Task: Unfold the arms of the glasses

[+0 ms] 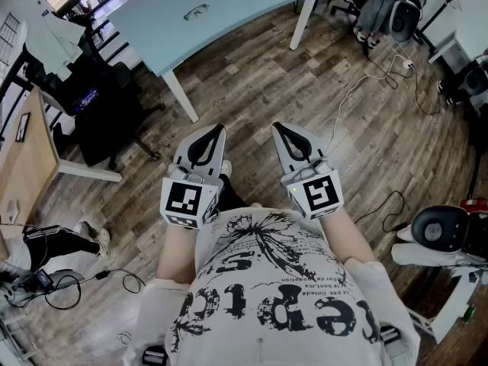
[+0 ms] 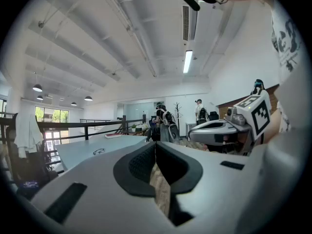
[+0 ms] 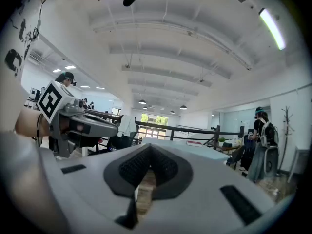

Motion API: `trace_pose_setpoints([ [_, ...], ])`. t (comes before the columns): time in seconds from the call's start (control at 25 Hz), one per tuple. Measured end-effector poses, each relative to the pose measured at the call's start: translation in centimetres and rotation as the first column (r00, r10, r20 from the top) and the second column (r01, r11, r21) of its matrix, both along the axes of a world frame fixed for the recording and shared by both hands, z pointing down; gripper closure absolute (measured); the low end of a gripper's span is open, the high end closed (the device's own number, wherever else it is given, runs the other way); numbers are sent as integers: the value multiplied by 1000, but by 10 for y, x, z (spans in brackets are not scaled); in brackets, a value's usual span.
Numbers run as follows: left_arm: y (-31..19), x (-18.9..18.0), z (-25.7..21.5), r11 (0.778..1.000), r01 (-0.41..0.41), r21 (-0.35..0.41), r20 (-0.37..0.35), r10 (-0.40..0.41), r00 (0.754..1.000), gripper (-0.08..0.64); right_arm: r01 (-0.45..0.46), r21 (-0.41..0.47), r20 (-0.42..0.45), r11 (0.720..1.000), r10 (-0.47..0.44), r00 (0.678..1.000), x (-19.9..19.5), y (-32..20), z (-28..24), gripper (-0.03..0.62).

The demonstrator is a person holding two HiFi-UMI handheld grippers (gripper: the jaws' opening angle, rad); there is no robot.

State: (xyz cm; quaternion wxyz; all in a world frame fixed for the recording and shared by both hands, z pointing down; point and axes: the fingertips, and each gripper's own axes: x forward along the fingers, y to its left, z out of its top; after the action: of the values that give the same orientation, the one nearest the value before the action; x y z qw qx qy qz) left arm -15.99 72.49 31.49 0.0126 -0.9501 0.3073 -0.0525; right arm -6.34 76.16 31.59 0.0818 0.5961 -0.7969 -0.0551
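A pair of dark-framed glasses (image 1: 196,11) lies on the pale blue table (image 1: 229,21) at the far side of the room; it also shows small in the left gripper view as the glasses (image 2: 99,151) on the tabletop. Both grippers are held level in front of the person's chest, well short of the table. My left gripper (image 1: 216,130) is shut with nothing between its jaws, and its tips meet in its own view (image 2: 155,143). My right gripper (image 1: 279,127) is likewise shut and empty, tips together (image 3: 150,146).
Wood plank floor lies between me and the table. A black office chair (image 1: 107,105) stands left, a wooden desk (image 1: 23,166) at far left. Cables (image 1: 366,82) trail across the floor right; a white machine (image 1: 446,239) sits at lower right. People stand in the background (image 2: 163,118).
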Motion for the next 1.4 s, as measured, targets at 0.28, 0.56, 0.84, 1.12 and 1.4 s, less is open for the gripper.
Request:
trace_pose_setpoints([
  [0.28,-1,2,0,1000,-8,-8,1,8,1000,541,-5,-19,-4,1000,5,1000,0,0,4,584],
  [0.56,-6,6,10,999,-10,-30,14,10,1000,541,-35,-38,34,999,36,999,10,0,14,583],
  [0.84,-23,23,19,998,5,-65,27,-3,1000,541,-41,-57,53,998,44,998,35,-21,22,582],
  [1.12,-108,35,31,996,15,-85,20,-13,1000,541,-7,-49,18,999,8,1000,40,-97,26,581],
  [1.4,-242,60,19,996,12,-91,10,-11,1000,541,-15,-79,4,997,15,1000,66,-228,21,581],
])
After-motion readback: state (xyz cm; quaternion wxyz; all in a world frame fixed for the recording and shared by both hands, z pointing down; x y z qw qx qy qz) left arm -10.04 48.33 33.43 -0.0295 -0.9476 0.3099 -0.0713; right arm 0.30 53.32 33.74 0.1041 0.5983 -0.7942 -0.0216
